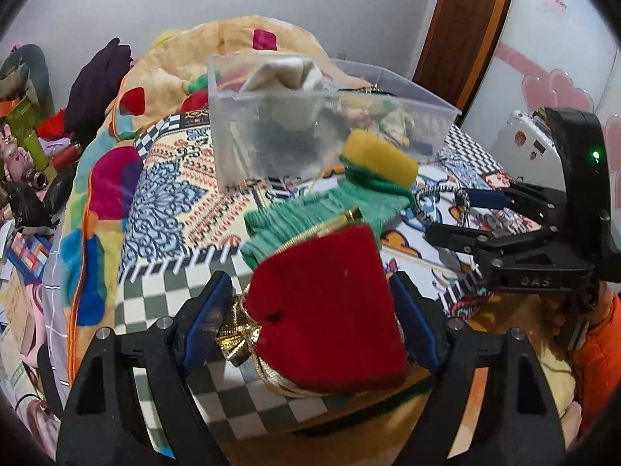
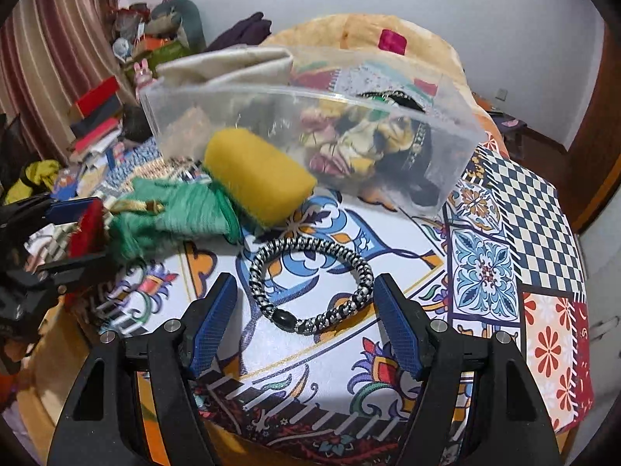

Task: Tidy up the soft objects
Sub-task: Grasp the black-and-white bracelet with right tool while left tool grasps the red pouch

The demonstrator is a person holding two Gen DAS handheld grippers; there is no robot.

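Note:
My left gripper (image 1: 310,306) holds a red velvet pouch (image 1: 326,310) with gold trim between its blue pads, lifted a little above the patterned table. A green knit cloth (image 1: 310,217) and a yellow sponge (image 1: 378,159) lie just beyond it. My right gripper (image 2: 306,306) is open around a black-and-white braided bracelet (image 2: 310,283) lying flat on the table. A clear plastic box (image 2: 310,132) with cloth items inside stands behind; it also shows in the left wrist view (image 1: 310,128). The left gripper (image 2: 73,229) with the pouch shows at the left of the right wrist view.
A patterned cloth (image 2: 485,272) covers the round table. An orange blanket (image 1: 240,54) lies heaped behind the box. Cluttered shelves and books (image 2: 97,116) stand at the left. A wooden door (image 1: 465,19) is at the right.

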